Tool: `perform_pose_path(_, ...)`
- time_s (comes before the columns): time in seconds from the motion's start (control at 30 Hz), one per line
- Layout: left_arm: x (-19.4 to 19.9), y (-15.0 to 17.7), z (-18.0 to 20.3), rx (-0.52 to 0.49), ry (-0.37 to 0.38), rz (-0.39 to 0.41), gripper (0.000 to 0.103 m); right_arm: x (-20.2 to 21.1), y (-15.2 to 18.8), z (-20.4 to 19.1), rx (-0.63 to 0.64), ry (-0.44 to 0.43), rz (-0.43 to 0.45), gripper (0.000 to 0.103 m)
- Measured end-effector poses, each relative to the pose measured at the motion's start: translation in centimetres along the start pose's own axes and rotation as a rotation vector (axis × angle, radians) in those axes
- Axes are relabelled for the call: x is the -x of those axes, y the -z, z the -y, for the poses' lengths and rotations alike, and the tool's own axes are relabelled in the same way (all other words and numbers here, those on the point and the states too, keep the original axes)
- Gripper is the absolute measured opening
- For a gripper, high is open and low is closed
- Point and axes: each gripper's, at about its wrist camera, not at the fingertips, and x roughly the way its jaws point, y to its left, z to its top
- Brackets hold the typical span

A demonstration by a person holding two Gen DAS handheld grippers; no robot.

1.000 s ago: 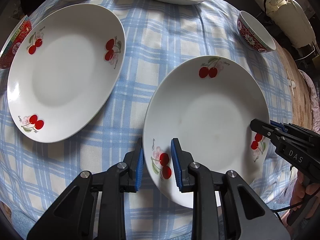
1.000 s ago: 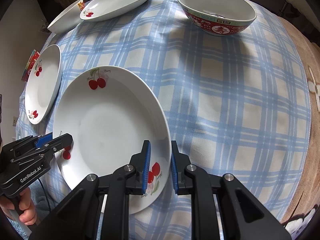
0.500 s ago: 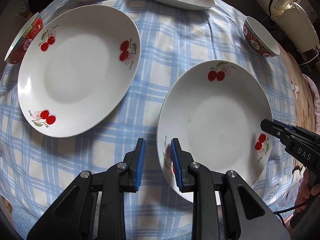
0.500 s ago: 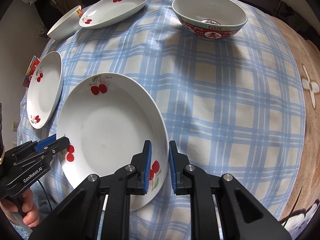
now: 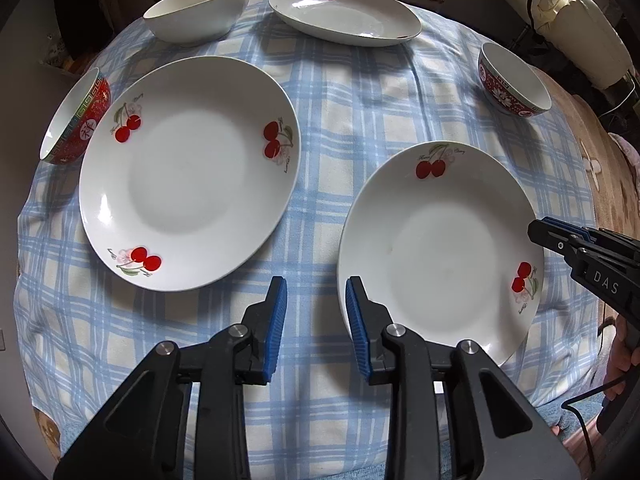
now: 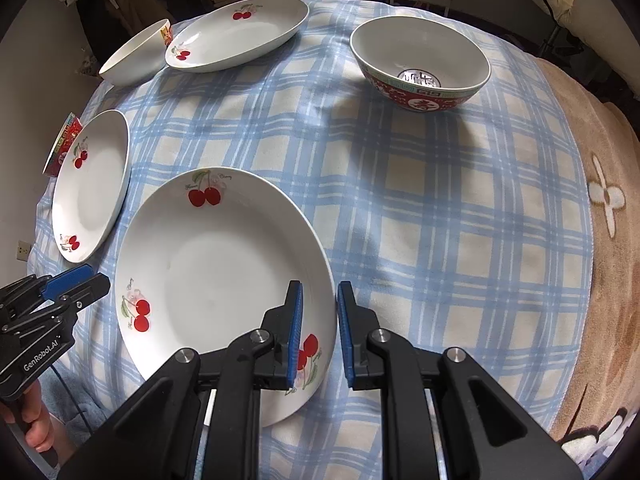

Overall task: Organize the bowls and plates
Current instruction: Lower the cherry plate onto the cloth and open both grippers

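Note:
A white cherry plate (image 5: 440, 260) (image 6: 216, 272) lies near me on the blue checked cloth (image 6: 440, 220). My right gripper (image 6: 320, 320) (image 5: 540, 232) is shut on its right rim, one pad over the plate and one outside it. My left gripper (image 5: 316, 312) (image 6: 88, 280) hangs just off the plate's left rim. Its jaws are opening and only cloth shows between them. A second cherry plate (image 5: 188, 172) (image 6: 92, 184) lies to the left. A third cherry plate (image 5: 344, 16) (image 6: 240, 32) sits at the back.
A white bowl (image 5: 196, 12) (image 6: 136, 60) stands at the back left. One red patterned bowl (image 5: 76, 120) (image 6: 64, 144) is at the left edge. Another red bowl (image 5: 512, 88) (image 6: 420, 64) stands far right. A brown blanket (image 6: 608, 240) borders the cloth.
My left gripper has come off the near plate's left rim, risen and spread its jaws a little. The right gripper has stayed on the right rim.

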Motion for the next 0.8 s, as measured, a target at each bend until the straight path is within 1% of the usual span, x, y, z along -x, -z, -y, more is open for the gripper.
perform_pose_path(0.13,1.5,-0.3,-0.6,-0.006,0.0,0.01,0.034,1.2,-0.3,-0.6,0.013,0.006,0.045,0.02)
perform_pose_path(0.17,2.0,-0.5,-0.7,-0.008,-0.002,0.017,0.036,1.8,-0.4,-0.6,0.018,0.01,0.063,0.025)
perform_pose_path(0.2,2.4,-0.6,-0.7,-0.011,-0.004,0.025,0.045,2.2,-0.5,-0.8,0.02,0.009,0.084,0.028)
perform_pose_path(0.23,3.0,-0.8,-0.9,-0.013,-0.007,0.039,0.05,2.7,-0.7,-0.8,0.023,0.004,0.103,0.035)
perform_pose_path(0.27,3.5,-0.8,-1.1,-0.015,-0.014,0.056,0.052,3.3,-0.9,-1.0,0.025,-0.003,0.122,0.039)
perform_pose_path(0.3,4.1,-1.0,-1.3,-0.019,-0.024,0.068,0.053,3.8,-1.3,-1.1,0.027,-0.006,0.141,0.041)
perform_pose_path(0.33,4.6,-1.2,-1.5,-0.022,-0.031,0.078,0.054,4.3,-1.5,-1.3,0.03,-0.008,0.162,0.047)
perform_pose_path(0.37,5.0,-1.3,-1.8,-0.025,-0.037,0.085,0.055,4.8,-1.8,-1.6,0.034,-0.006,0.183,0.057)
perform_pose_path(0.4,5.4,-1.4,-2.1,-0.027,-0.041,0.09,0.06,5.4,-2.1,-1.9,0.042,-0.001,0.209,0.062)
perform_pose_path(0.43,5.8,-1.6,-2.4,-0.031,-0.045,0.096,0.07,5.9,-2.4,-2.2,0.054,0.006,0.233,0.067)
perform_pose_path(0.47,6.1,-1.6,-2.7,-0.038,-0.05,0.102,0.075,6.4,-2.7,-2.6,0.067,0.016,0.253,0.071)
perform_pose_path(0.5,6.3,-1.7,-2.9,-0.042,-0.06,0.104,0.083,6.5,-3.1,-3.2,0.076,0.024,0.266,0.072)
perform_pose_path(0.57,6.8,-1.7,-3.6,-0.045,-0.075,0.115,0.084,6.9,-3.5,-3.9,0.093,0.039,0.279,0.081)
perform_pose_path(0.6,6.9,-1.8,-3.9,-0.044,-0.084,0.117,0.085,7.0,-3.6,-4.3,0.104,0.043,0.285,0.082)
perform_pose_path(0.63,7.0,-1.8,-4.3,-0.038,-0.094,0.116,0.089,7.1,-3.6,-4.7,0.116,0.047,0.289,0.084)
perform_pose_path(0.7,7.2,-1.9,-5.3,-0.017,-0.109,0.116,0.092,7.2,-3.7,-5.4,0.141,0.046,0.293,0.089)
perform_pose_path(0.73,7.3,-2.0,-5.7,-0.006,-0.113,0.12,0.092,7.2,-3.7,-5.8,0.153,0.043,0.296,0.095)
perform_pose_path(0.77,7.4,-2.1,-6.2,0.003,-0.115,0.121,0.093,7.3,-3.8,-6.2,0.167,0.039,0.301,0.097)
perform_pose_path(0.8,7.3,-2.2,-6.7,0.009,-0.112,0.117,0.093,7.3,-3.9,-6.7,0.182,0.037,0.306,0.098)
